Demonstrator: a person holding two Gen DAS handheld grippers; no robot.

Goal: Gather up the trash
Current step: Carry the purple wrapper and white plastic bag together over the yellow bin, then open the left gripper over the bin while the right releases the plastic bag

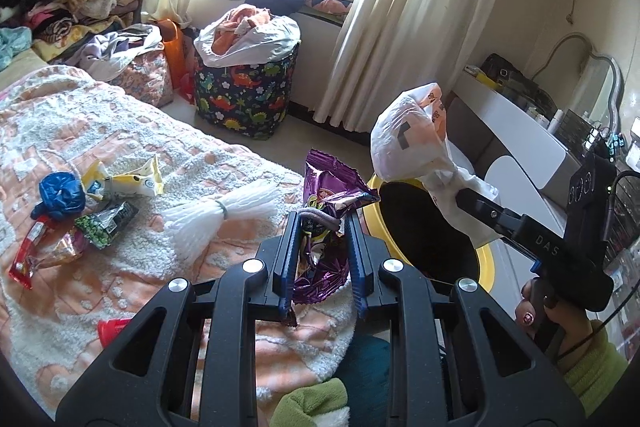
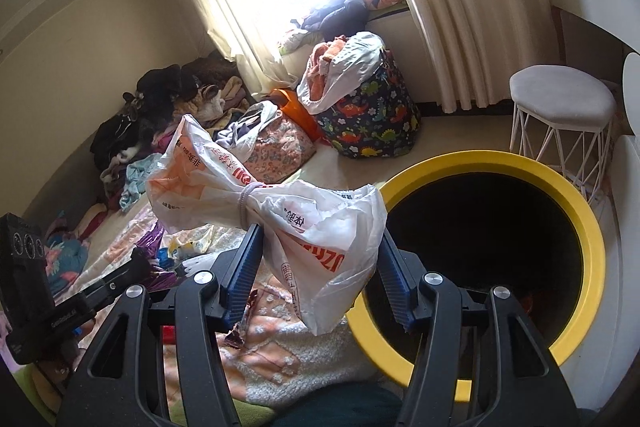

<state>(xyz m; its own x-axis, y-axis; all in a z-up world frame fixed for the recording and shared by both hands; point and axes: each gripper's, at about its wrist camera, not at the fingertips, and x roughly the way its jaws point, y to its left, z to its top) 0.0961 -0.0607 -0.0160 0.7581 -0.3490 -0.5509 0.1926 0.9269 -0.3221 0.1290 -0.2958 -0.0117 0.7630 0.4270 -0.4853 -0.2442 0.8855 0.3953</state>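
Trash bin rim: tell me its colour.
Bright yellow, ringing a dark opening. The trash bin rim shows best in the right wrist view.

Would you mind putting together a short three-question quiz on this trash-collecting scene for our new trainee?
1. True or false: the left gripper holds a purple snack wrapper.
2. Multiple choice: the white plastic bag in the right gripper is tied with
A. a red ribbon
B. a hair tie
C. tape
3. Fill in: the bin beside the bed has a ____ rim.

Key
1. True; the wrapper sits pinched between the left gripper's blue pads.
2. B; a pale hair tie cinches the bag's middle.
3. Yellow; more wrappers lie on the blanket.
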